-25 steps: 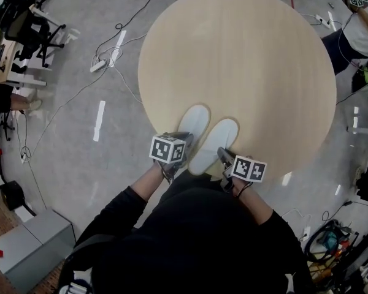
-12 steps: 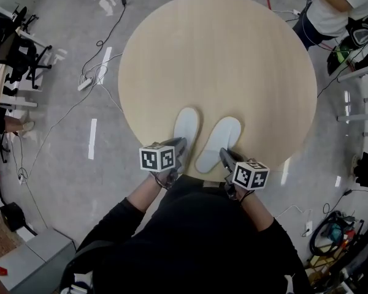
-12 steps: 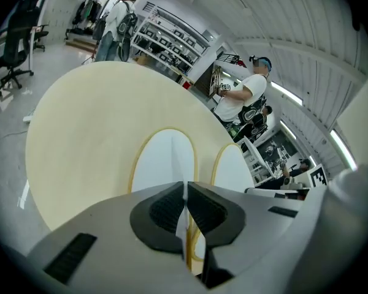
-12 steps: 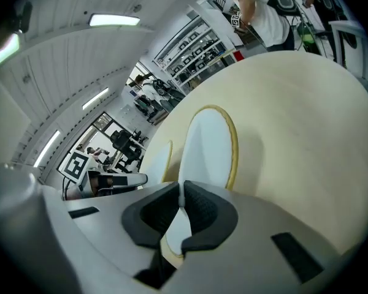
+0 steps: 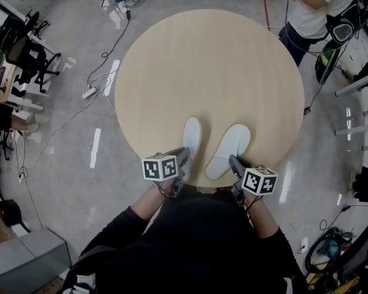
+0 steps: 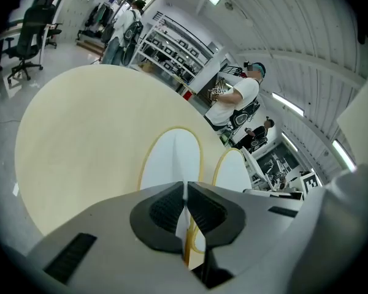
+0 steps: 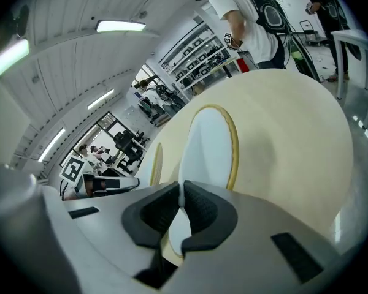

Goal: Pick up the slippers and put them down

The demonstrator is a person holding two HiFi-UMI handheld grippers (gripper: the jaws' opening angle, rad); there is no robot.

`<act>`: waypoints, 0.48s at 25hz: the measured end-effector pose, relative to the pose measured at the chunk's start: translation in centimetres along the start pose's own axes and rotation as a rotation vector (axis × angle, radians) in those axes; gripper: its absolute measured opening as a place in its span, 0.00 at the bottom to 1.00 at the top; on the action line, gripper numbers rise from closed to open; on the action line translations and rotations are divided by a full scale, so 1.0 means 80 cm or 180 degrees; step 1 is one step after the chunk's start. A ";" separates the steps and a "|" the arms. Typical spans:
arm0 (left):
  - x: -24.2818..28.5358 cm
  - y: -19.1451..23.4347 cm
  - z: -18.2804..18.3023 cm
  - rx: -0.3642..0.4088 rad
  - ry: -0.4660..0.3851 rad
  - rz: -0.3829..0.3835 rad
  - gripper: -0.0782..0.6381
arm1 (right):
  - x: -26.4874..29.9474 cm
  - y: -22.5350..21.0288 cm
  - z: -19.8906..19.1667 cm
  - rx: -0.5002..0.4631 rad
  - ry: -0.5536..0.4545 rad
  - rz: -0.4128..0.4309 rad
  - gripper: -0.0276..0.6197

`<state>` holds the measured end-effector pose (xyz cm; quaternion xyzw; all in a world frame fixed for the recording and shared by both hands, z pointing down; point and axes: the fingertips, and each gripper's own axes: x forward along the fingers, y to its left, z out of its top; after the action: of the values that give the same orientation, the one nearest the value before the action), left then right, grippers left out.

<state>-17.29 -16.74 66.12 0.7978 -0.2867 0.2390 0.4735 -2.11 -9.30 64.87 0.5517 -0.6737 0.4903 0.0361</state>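
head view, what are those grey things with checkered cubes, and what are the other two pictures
No robot: a person holds tongs, cubes included, in each hand. The head view is from a camera on the person's head, looking down at a round table. The other two come from cameras riding on the tongs, looking along their jaws. Each pinches the near end of a white slipper at the table's edge: left tongs the left slipper, right tongs the right slipper.

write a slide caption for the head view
Left gripper pinches the left slipper, right gripper the right slipper, over the round table
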 end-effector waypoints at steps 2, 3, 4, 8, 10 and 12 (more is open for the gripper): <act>0.005 -0.019 -0.009 -0.0024 -0.0031 0.0049 0.16 | -0.018 -0.012 0.005 -0.0041 0.0033 0.0059 0.09; 0.009 -0.028 -0.013 -0.0047 -0.0055 0.0061 0.16 | -0.026 -0.018 0.007 -0.0062 0.0050 0.0097 0.09; 0.012 -0.037 -0.016 -0.0078 -0.0086 0.0063 0.16 | -0.034 -0.024 0.009 -0.0081 0.0069 0.0136 0.09; 0.018 -0.065 -0.021 -0.0156 -0.0219 0.0136 0.16 | -0.057 -0.044 0.020 -0.0106 0.0157 0.0290 0.09; 0.020 -0.073 -0.028 -0.0160 -0.0275 0.0237 0.16 | -0.068 -0.057 0.026 -0.0106 0.0207 0.0374 0.09; 0.031 -0.094 -0.042 -0.0209 -0.0349 0.0265 0.16 | -0.085 -0.078 0.030 -0.0150 0.0275 0.0463 0.09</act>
<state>-10.74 -11.42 64.58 0.7811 -0.3528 0.2049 0.4727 6.59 -5.60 63.51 0.4787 -0.7212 0.4990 0.0423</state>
